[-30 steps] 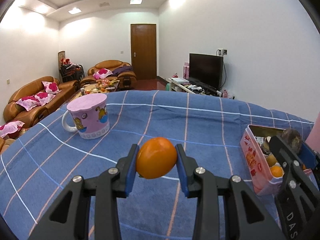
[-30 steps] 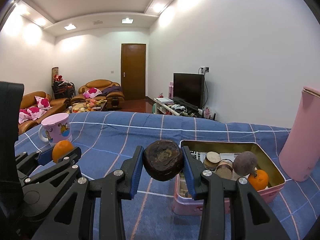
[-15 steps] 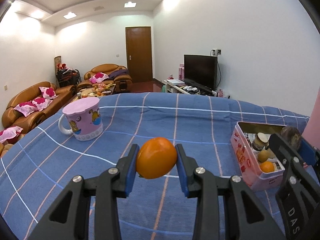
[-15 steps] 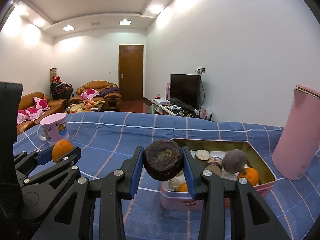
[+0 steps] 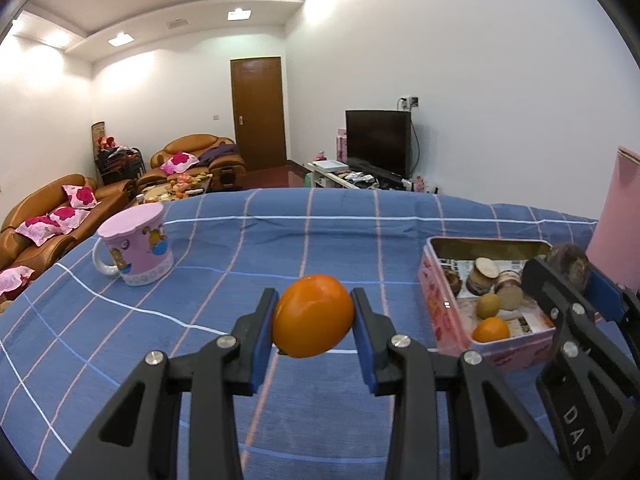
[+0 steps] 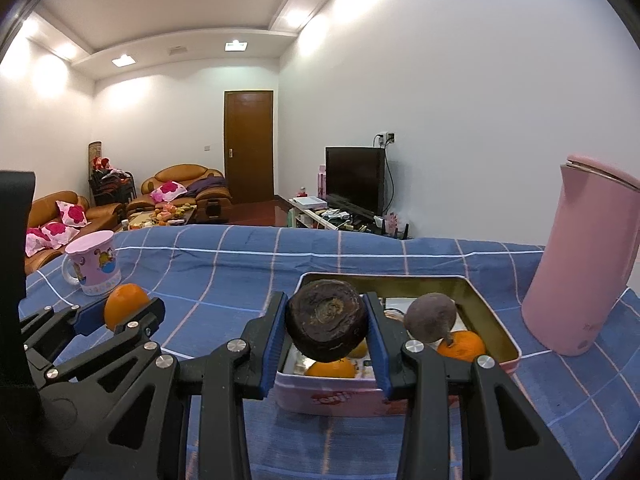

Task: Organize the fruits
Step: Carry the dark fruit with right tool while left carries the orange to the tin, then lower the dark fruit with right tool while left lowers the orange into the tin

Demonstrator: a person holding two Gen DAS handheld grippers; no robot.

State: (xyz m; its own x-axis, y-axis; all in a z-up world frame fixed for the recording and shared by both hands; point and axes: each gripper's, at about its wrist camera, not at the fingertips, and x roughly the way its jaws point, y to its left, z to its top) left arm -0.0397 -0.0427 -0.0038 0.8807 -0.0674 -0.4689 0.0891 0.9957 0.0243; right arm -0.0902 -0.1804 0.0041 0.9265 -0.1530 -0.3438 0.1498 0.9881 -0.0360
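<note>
My left gripper (image 5: 313,316) is shut on an orange fruit (image 5: 313,316) and holds it above the blue checked cloth, left of the pink tin box (image 5: 436,300). My right gripper (image 6: 327,327) is shut on a dark brown wrinkled fruit (image 6: 327,327) over the near edge of the pink tin box (image 6: 332,396). The tin holds several fruits, among them an orange (image 6: 461,345) and a dark purple fruit (image 6: 430,317). The right gripper shows in the left wrist view (image 5: 568,266), and the left gripper with its orange fruit shows in the right wrist view (image 6: 125,307).
A pink cartoon mug (image 5: 138,246) stands at the left on the cloth-covered table (image 5: 280,240). A tall pink flask (image 6: 580,264) stands right of the tin. Sofas, a door and a TV lie beyond the table.
Both grippers have moved right and toward the tin, each keeping its fruit. The tin now sits directly under the right gripper's fruit and nearer the left gripper.
</note>
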